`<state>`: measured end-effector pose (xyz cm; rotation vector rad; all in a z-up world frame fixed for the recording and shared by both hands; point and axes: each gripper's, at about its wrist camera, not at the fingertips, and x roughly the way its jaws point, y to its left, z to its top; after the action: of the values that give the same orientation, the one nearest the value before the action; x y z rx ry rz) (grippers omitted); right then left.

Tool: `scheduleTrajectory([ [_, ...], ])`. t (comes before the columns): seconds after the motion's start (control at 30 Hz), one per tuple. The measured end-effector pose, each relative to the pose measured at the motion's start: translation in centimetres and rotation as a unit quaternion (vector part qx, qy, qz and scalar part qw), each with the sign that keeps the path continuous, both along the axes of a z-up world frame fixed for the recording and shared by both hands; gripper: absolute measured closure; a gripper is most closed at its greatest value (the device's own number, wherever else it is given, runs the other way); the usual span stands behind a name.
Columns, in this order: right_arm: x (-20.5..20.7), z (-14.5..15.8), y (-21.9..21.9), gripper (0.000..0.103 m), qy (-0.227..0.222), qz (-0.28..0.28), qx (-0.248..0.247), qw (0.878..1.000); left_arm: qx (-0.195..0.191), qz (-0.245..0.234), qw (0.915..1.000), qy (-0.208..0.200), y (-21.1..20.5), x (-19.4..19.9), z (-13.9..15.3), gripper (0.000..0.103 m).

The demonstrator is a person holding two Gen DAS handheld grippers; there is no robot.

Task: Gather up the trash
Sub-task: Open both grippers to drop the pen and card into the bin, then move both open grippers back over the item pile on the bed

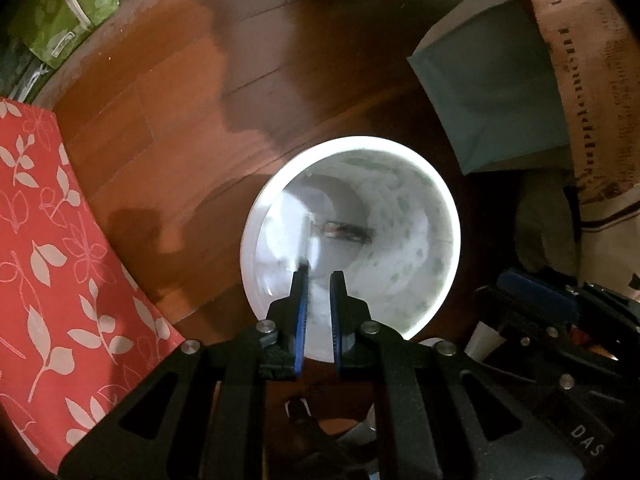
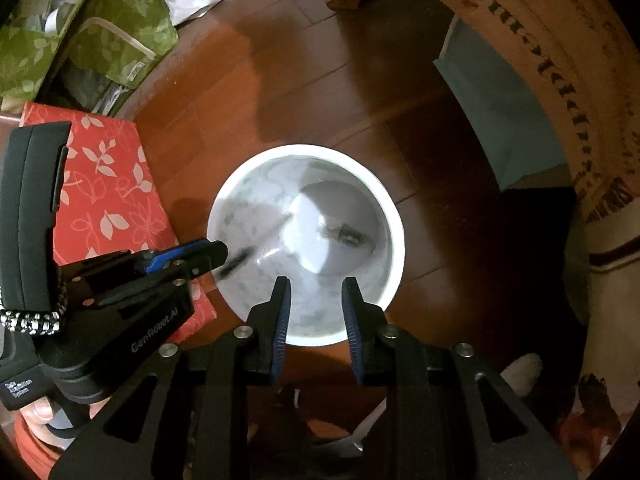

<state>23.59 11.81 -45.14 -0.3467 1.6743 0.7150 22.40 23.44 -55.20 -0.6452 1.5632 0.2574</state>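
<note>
While both my grippers hang over the white bin (image 2: pixel 394 248) on the wooden floor (image 2: pixel 240 92), the left gripper (image 1: pixel 319 274) has a narrow gap, a blurred dark scrap (image 2: pixel 236 261) at its tip; the right gripper (image 2: pixel 316 280) gapes empty. One dark scrap (image 2: pixel 346 234) lies at the bin's bottom.

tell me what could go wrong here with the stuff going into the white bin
1. A small dark piece shows blurred beside the left gripper, over the near inner wall of the white bin; if it is falling, it might bounce out onto the wooden floor.
2. Both grippers crowd the bin's rim; a bump from the right gripper could tip it.
</note>
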Motion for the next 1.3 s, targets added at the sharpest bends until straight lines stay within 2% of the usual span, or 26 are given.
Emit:
scheduleTrajectory([
  [0.07, 0.0, 0.2, 0.1, 0.066, -0.004, -0.002, 0.002, 1.000, 0.004, -0.002, 1.0000, -0.002, 0.0, 0.2, 0.5, 0.094],
  [0.33, 0.0, 1.7, 0.0, 0.065, -0.030, -0.009, 0.019, 0.999, 0.031, -0.001, 0.9992, -0.024, 0.7, -0.1, 3.3, 0.094],
  [0.47, 0.0, 3.1, -0.5, 0.065, -0.049, -0.014, 0.032, 0.998, 0.052, 0.002, 0.9975, -0.048, 1.1, -0.3, 6.2, 0.094],
  [0.63, 0.2, 6.7, -1.8, 0.065, -0.088, -0.032, 0.072, 0.993, 0.083, -0.006, 0.9930, -0.084, 0.8, -0.2, 10.2, 0.093],
  [0.87, 0.6, 11.5, -4.5, 0.065, -0.139, -0.051, 0.115, 0.982, 0.127, -0.032, 0.9815, -0.139, -1.0, 0.0, 16.3, 0.090],
  [0.97, 0.8, 13.7, -5.8, 0.065, -0.164, -0.058, 0.130, 0.976, 0.138, -0.039, 0.9758, -0.165, -2.0, 0.0, 18.9, 0.081],
  [1.03, 0.9, 15.5, -6.7, 0.065, -0.182, -0.064, 0.143, 0.971, 0.148, -0.045, 0.9700, -0.188, -2.9, 0.0, 20.8, 0.070],
  [1.1, 1.1, 17.5, -7.9, 0.065, -0.202, -0.071, 0.157, 0.964, 0.159, -0.052, 0.9643, -0.205, -4.0, -0.1, 22.4, 0.064],
  [1.2, 1.5, 20.5, -9.6, 0.065, -0.229, -0.085, 0.180, 0.953, 0.173, -0.061, 0.9574, -0.223, -5.4, 0.1, 25.0, 0.042],
  [1.3, 1.7, 23.3, -11.5, 0.065, -0.263, -0.093, 0.195, 0.940, 0.172, -0.070, 0.9496, -0.252, -7.0, 0.3, 27.7, 0.041],
])
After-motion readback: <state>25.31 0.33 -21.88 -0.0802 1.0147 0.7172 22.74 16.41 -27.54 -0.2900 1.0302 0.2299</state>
